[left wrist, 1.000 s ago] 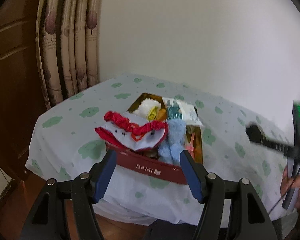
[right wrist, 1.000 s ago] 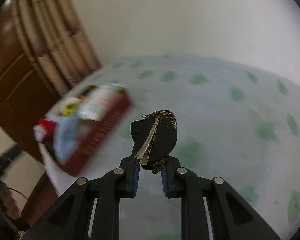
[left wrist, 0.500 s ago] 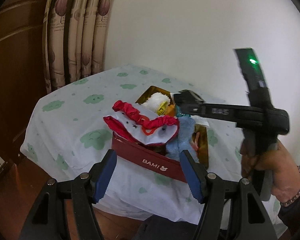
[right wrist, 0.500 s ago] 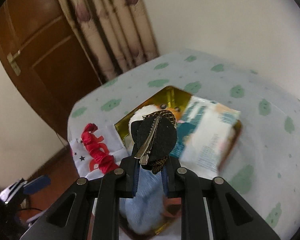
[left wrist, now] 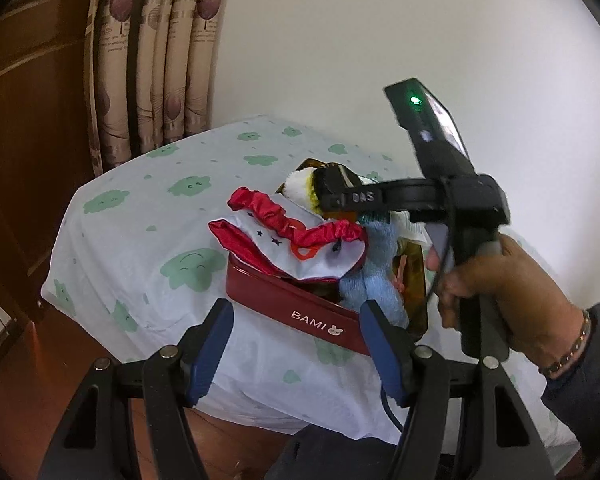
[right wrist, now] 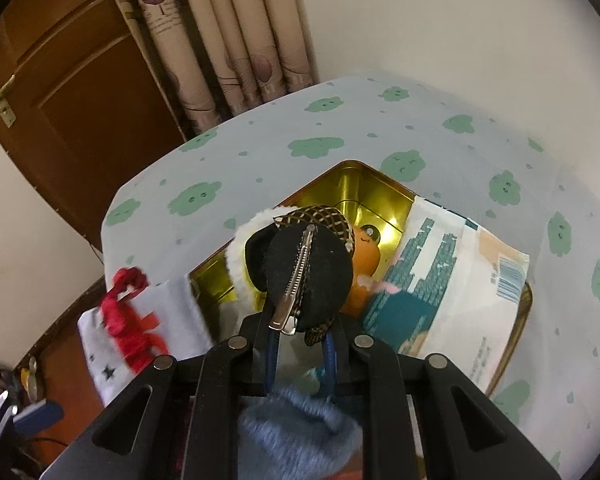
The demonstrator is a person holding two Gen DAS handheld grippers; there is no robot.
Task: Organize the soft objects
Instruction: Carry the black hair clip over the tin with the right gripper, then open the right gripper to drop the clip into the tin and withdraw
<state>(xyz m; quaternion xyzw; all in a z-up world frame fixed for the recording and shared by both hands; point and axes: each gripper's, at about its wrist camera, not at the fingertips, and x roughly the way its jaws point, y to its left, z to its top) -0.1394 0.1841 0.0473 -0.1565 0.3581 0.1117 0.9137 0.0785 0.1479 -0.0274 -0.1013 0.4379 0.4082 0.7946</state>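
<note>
My right gripper (right wrist: 300, 334) is shut on a black hair clip (right wrist: 306, 276) with a metal clasp and netted trim, and holds it above the red tin (right wrist: 360, 184) with its gold inside. In the tin lie a white fluffy piece (right wrist: 236, 254), an orange toy (right wrist: 366, 254), a tissue pack (right wrist: 440, 292) and a blue fuzzy cloth (right wrist: 296, 428). A red-and-white cloth (left wrist: 292, 240) hangs over the red tin's (left wrist: 300, 310) near left corner. My left gripper (left wrist: 296, 346) stands open just short of the tin's front wall, with nothing in it. A hand holds the right gripper (left wrist: 336, 196) over the tin's far end.
The tin sits on a table under a white cover (left wrist: 148, 240) with green cloud prints, near its front edge. Curtains (left wrist: 156, 60) and a brown door (right wrist: 72, 92) stand behind on the left. A white wall rises behind the table. The wooden floor (left wrist: 24, 360) shows below.
The right gripper swung with the hair clip from over the bare tablecloth to above the tin, entering the left wrist view from the right. The left gripper barely shifted.
</note>
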